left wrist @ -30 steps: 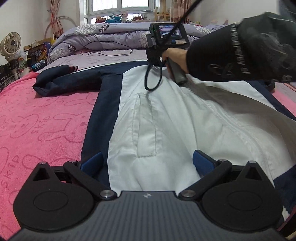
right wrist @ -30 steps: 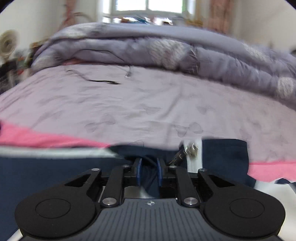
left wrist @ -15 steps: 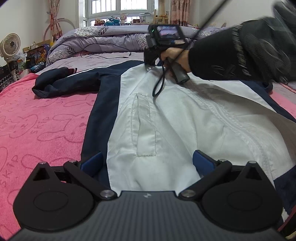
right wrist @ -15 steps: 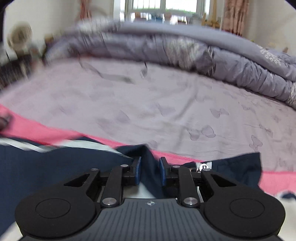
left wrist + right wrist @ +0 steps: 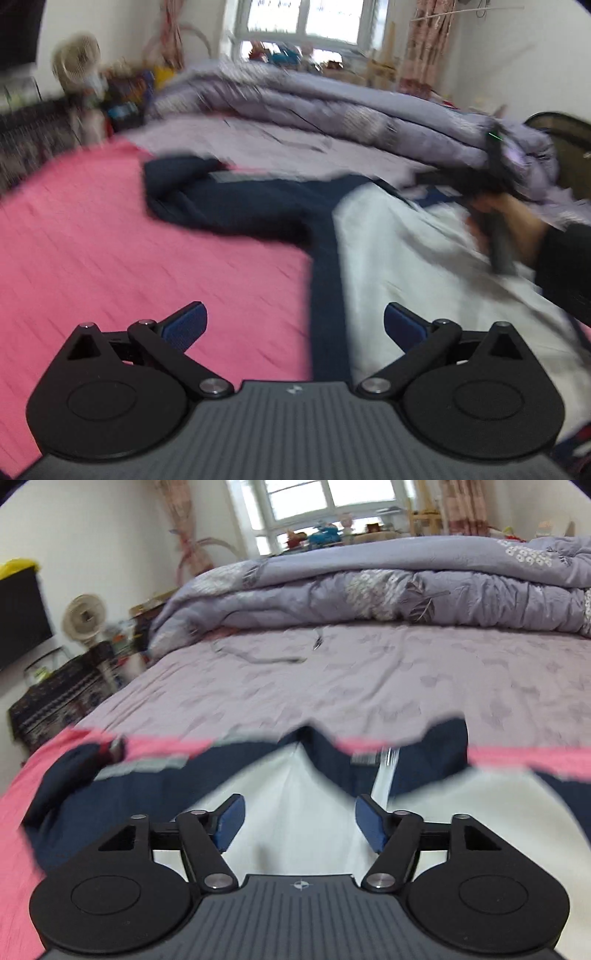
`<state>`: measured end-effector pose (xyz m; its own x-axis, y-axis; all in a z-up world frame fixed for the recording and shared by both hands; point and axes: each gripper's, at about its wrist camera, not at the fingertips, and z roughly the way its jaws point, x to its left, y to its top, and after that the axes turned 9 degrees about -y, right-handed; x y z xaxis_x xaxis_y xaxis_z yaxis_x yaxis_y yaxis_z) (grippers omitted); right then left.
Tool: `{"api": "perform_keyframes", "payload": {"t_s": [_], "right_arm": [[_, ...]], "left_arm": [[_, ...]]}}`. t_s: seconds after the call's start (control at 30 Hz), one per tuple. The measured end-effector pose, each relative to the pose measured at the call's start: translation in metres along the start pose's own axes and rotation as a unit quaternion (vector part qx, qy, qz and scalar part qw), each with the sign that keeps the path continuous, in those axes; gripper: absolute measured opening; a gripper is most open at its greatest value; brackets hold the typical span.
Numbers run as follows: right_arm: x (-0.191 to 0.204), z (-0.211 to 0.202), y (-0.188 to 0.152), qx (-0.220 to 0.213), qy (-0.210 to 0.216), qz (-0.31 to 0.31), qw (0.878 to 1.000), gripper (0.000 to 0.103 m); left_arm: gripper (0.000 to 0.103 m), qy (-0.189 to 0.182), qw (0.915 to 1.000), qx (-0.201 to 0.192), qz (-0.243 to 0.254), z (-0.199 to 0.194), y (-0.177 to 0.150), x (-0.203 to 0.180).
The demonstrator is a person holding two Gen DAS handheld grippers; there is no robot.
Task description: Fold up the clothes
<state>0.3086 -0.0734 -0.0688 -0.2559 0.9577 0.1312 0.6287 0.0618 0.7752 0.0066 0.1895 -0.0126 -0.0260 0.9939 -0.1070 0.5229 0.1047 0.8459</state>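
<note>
A navy and white jacket (image 5: pixel 399 251) lies spread on the pink blanket (image 5: pixel 110 258), one navy sleeve (image 5: pixel 221 199) reaching left. My left gripper (image 5: pixel 293 325) hovers open over the jacket's navy side strip, nothing between its fingers. In the right wrist view the jacket's navy collar (image 5: pixel 332 753) and white lining (image 5: pixel 299 812) lie just ahead of my right gripper (image 5: pixel 299 819), whose jaws are opening with nothing clamped between them. The hand (image 5: pixel 513 225) holding the right gripper shows at the far right of the left wrist view, blurred.
A folded lilac quilt (image 5: pixel 388 594) is piled at the head of the bed on a lilac sheet (image 5: pixel 332 686) with a thin cable (image 5: pixel 266 657). A fan (image 5: pixel 83 618) and cluttered low furniture (image 5: pixel 62 694) stand at the left.
The right gripper let go of the navy collar and drew back with its jaws spreading. The left gripper lifted and swung left, so more pink blanket and the sleeve now show.
</note>
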Motion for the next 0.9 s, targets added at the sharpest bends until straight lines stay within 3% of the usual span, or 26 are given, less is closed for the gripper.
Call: {"api": "perform_keyframes", "payload": {"t_s": [0.1,0.13,0.23,0.33,0.4,0.47,0.53,0.57,0.63,0.67,0.7,0.8,0.9], "right_arm": [[0.003,-0.009,-0.041,0.03,-0.013,-0.036,0.999,0.074],[0.005,-0.007,-0.054,0.017,-0.022,-0.047,0.998,0.076],[0.021,-0.006,-0.057,0.008,-0.043,-0.084,0.996,0.087],[0.019,-0.002,-0.056,0.011,-0.036,-0.072,0.997,0.091],[0.018,-0.002,-0.057,0.011,-0.034,-0.071,0.997,0.091],[0.02,0.0,-0.059,0.011,-0.035,-0.073,0.997,0.092],[0.015,0.001,-0.058,0.012,-0.033,-0.071,0.997,0.093],[0.015,0.001,-0.059,0.013,-0.032,-0.071,0.997,0.094],[0.015,0.002,-0.058,0.014,-0.03,-0.073,0.997,0.096],[0.015,0.002,-0.059,0.015,-0.029,-0.074,0.997,0.098],[0.015,0.003,-0.058,0.015,-0.029,-0.075,0.997,0.098],[0.014,0.003,-0.058,0.016,-0.028,-0.078,0.996,0.099],[0.013,0.002,-0.059,0.016,-0.028,-0.079,0.996,0.1]], "left_arm": [[0.103,0.088,0.9947,-0.032,0.043,0.024,0.037,0.031],[0.103,0.111,0.992,-0.038,0.046,0.038,0.049,0.044],[0.103,0.142,0.9886,-0.018,0.048,0.099,0.078,0.078],[0.103,0.169,0.9828,0.017,0.073,0.166,0.089,0.089],[0.103,0.203,0.9736,0.043,0.096,0.208,0.089,0.091],[0.103,0.267,0.9547,0.087,0.097,0.247,0.082,0.1],[0.103,0.286,0.9529,0.077,0.063,0.253,0.082,0.115],[0.103,0.314,0.9446,0.081,0.049,0.254,0.085,0.123],[0.103,0.379,0.9198,0.095,0.031,0.258,0.088,0.149],[0.103,0.382,0.9188,0.1,0.007,0.256,0.089,0.166],[0.103,0.369,0.9243,0.097,-0.023,0.25,0.091,0.183],[0.103,0.386,0.9166,0.094,-0.048,0.241,0.095,0.205],[0.103,0.373,0.9178,0.092,-0.1,0.231,0.095,0.228]]}}
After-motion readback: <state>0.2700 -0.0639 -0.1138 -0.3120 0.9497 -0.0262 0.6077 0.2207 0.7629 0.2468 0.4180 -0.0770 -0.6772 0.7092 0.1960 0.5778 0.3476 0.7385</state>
